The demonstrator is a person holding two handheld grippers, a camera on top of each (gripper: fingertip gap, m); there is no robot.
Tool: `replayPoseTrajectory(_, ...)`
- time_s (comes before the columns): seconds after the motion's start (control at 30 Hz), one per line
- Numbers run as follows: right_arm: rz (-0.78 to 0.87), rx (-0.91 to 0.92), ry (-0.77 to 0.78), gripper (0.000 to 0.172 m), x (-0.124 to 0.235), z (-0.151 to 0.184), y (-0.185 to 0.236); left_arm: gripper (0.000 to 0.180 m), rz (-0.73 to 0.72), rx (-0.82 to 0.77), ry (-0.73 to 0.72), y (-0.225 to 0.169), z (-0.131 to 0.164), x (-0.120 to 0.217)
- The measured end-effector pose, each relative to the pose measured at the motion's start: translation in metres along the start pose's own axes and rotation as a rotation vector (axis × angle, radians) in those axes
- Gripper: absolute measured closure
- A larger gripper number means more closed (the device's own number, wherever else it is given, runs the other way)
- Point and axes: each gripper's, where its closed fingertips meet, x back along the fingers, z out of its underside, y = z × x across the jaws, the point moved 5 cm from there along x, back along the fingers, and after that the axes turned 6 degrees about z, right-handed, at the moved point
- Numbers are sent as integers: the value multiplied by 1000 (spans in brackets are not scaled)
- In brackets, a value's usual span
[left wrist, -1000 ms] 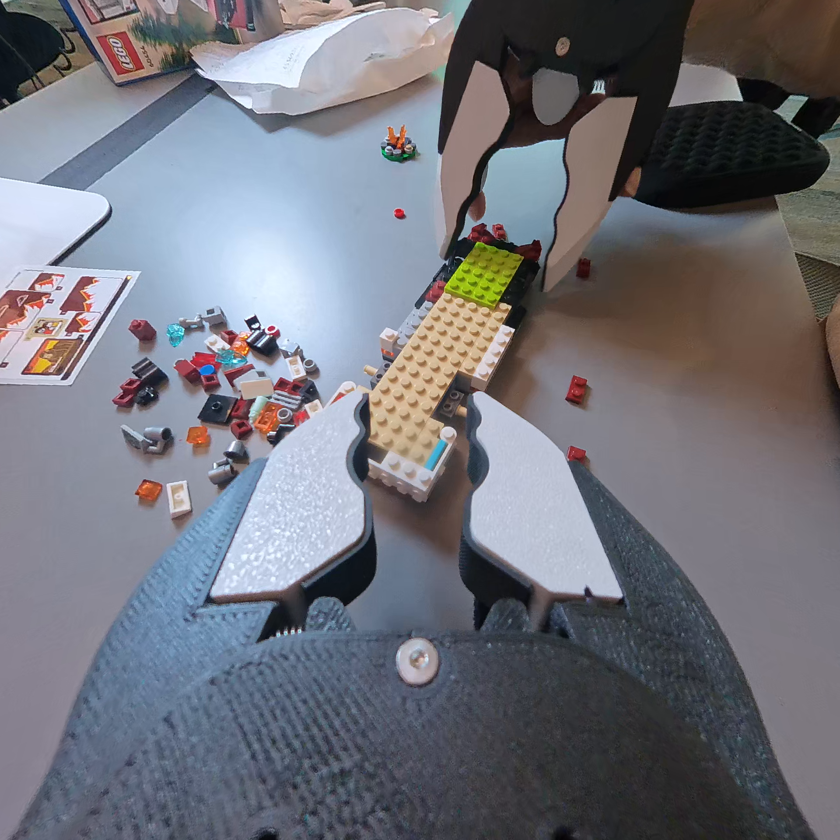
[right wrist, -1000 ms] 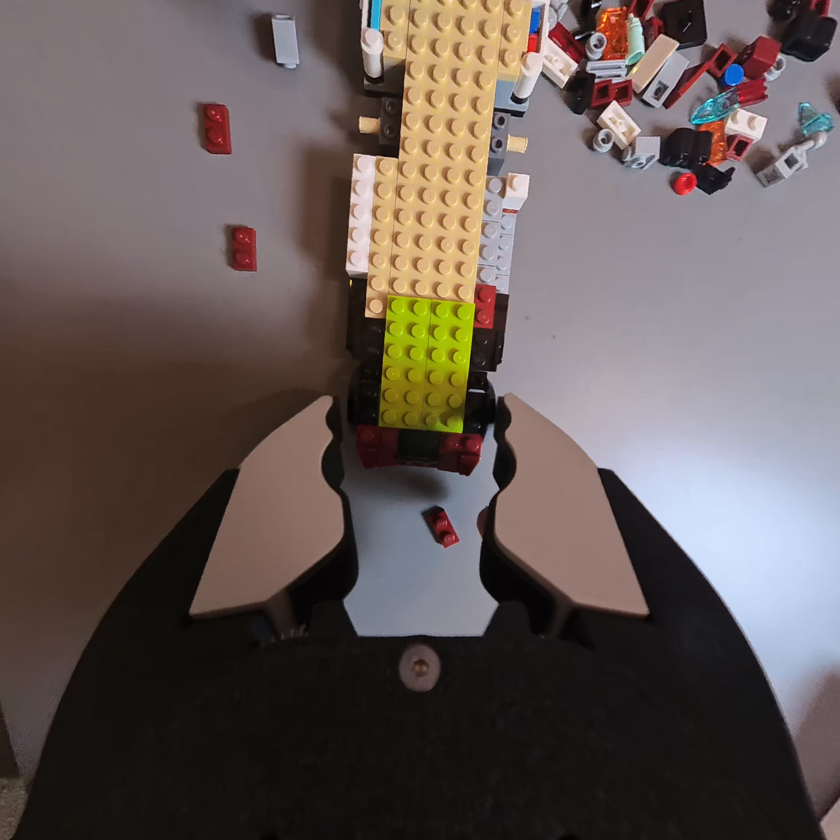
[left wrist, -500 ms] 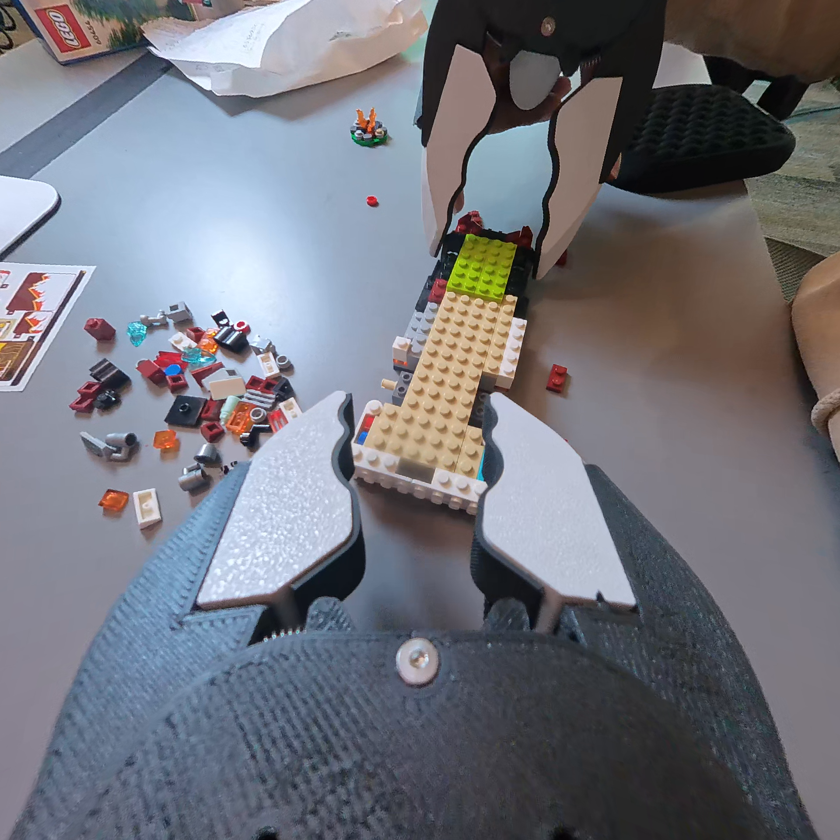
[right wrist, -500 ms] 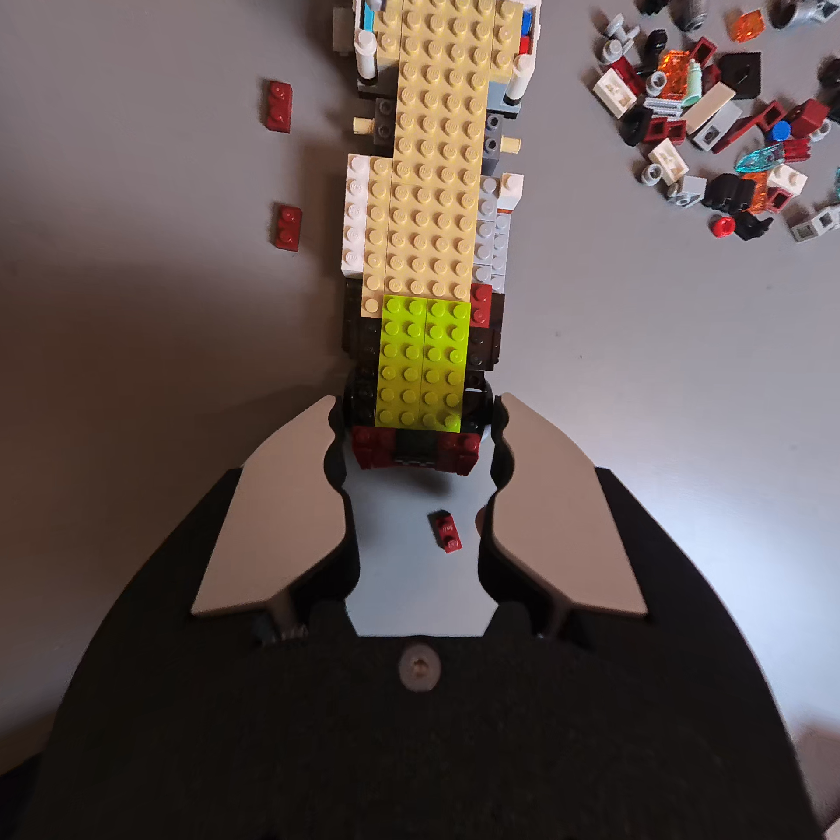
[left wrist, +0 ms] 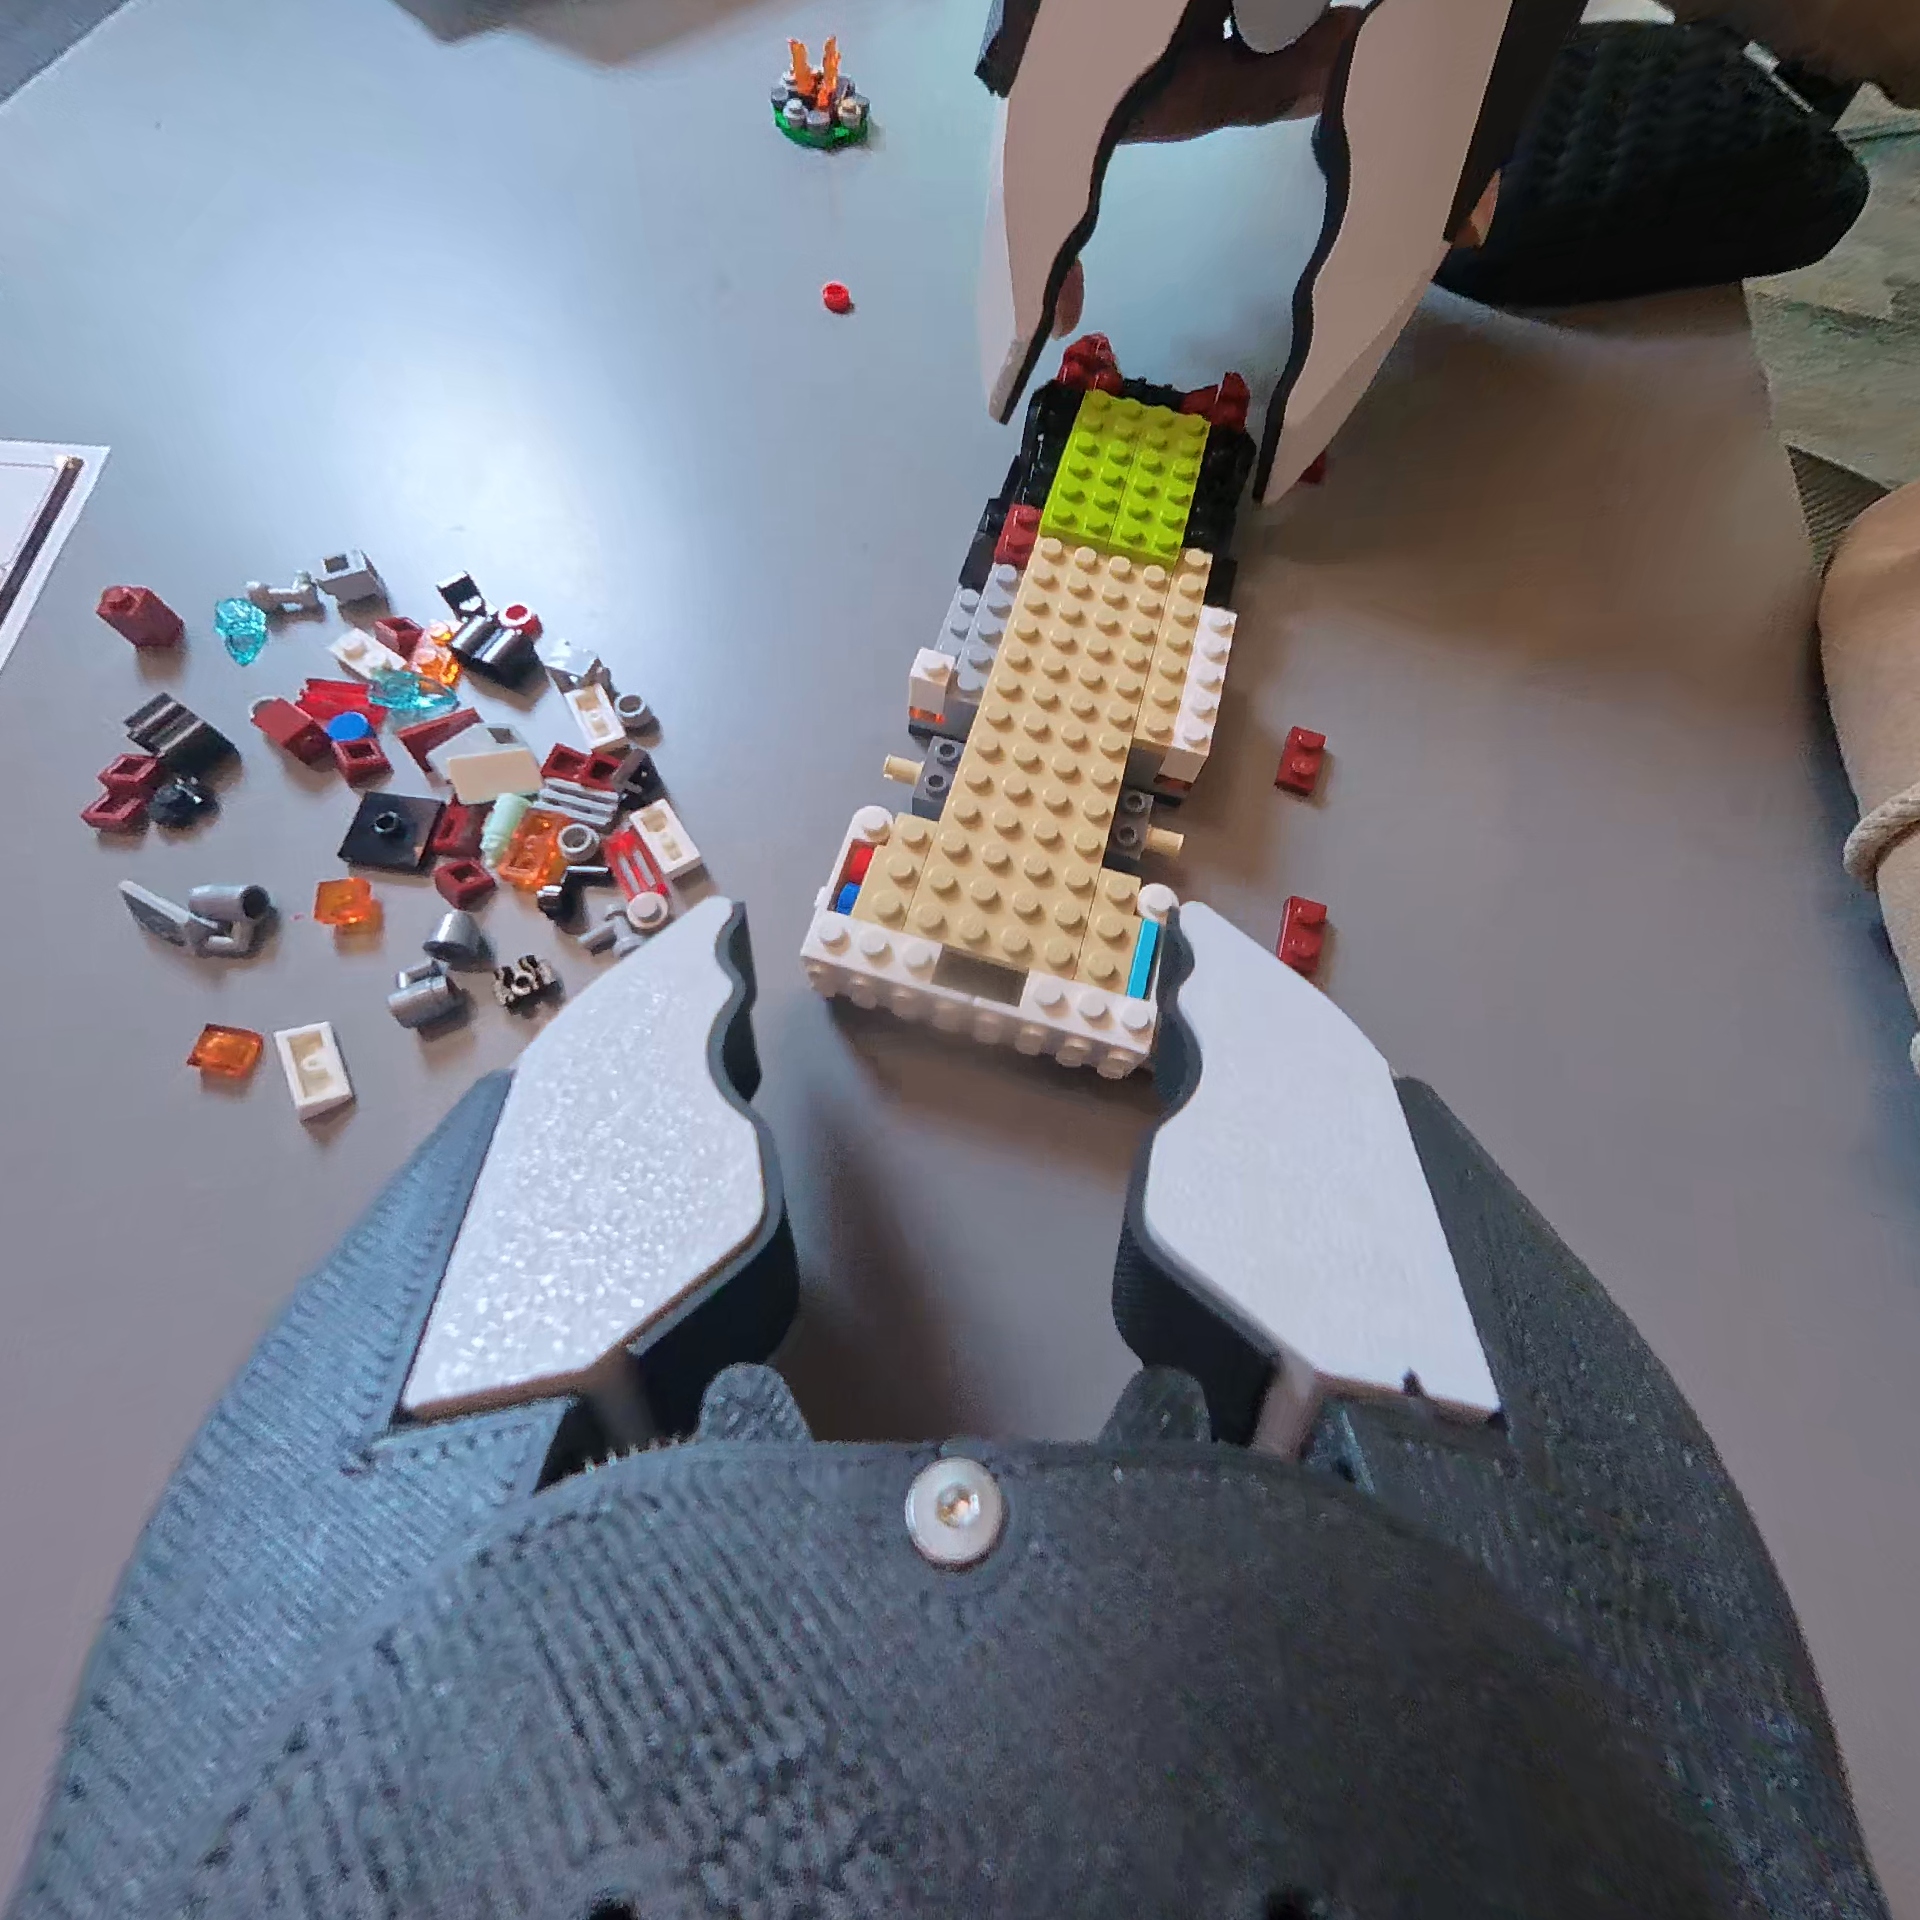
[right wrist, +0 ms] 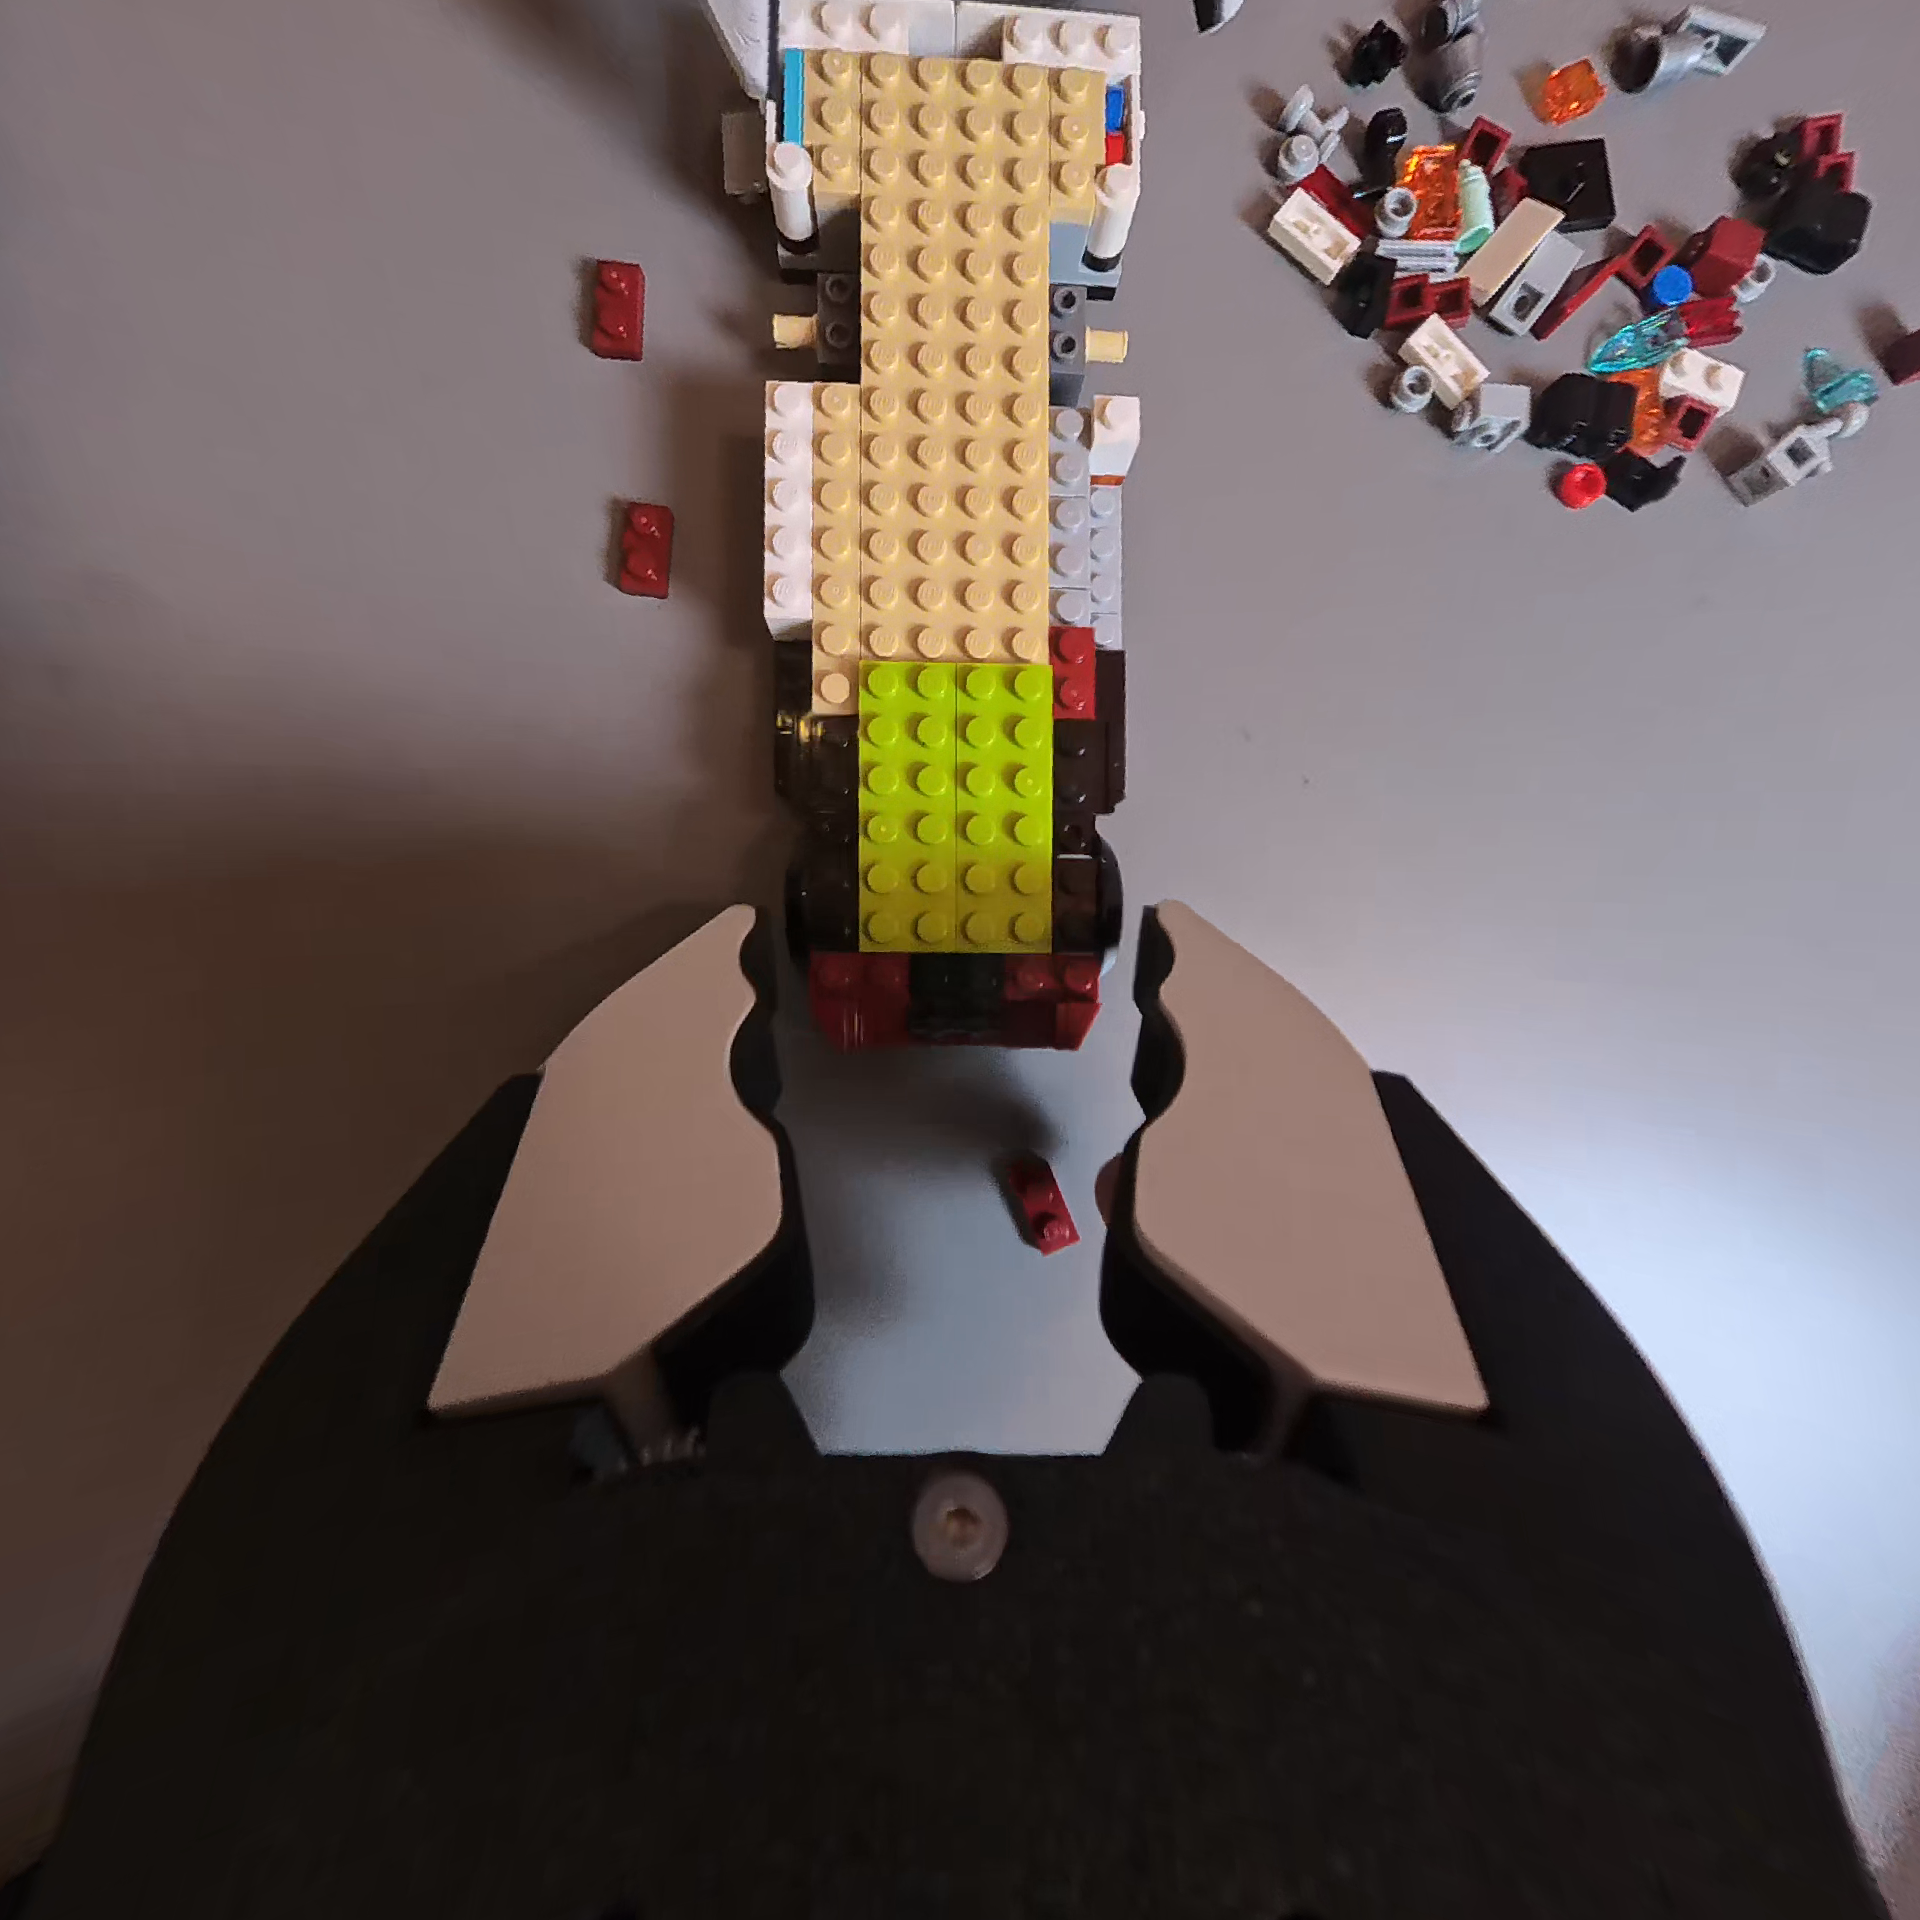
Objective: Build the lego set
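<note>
A grey tabletop (left wrist: 520, 312) with a black mesh chair seat (left wrist: 1662, 156) beside it.

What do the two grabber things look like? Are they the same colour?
Not quite. The left gripper has a dark blue-grey ribbed plastic body with a silver screw in the middle, and two pale grey speckled fingers with wavy black inner edges. The right gripper has the same shape, but its body is plain black, and its fingers look smooth and pale. No cables show.
</note>
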Motion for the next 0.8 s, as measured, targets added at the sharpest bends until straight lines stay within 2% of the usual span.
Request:
replayPoseTrajectory(0.07,-5,4,-2,111,-3,-1,0,105,5,3,19,0,3,-1)
replayPoseTrajectory(0.53,-32,49,41,111,-2,1,-16,108,0,-8,23,0,3,-2)
replayPoseTrajectory(0.8,-28,38,11,111,-4,1,-15,111,-14,-11,33,2,5,-4)
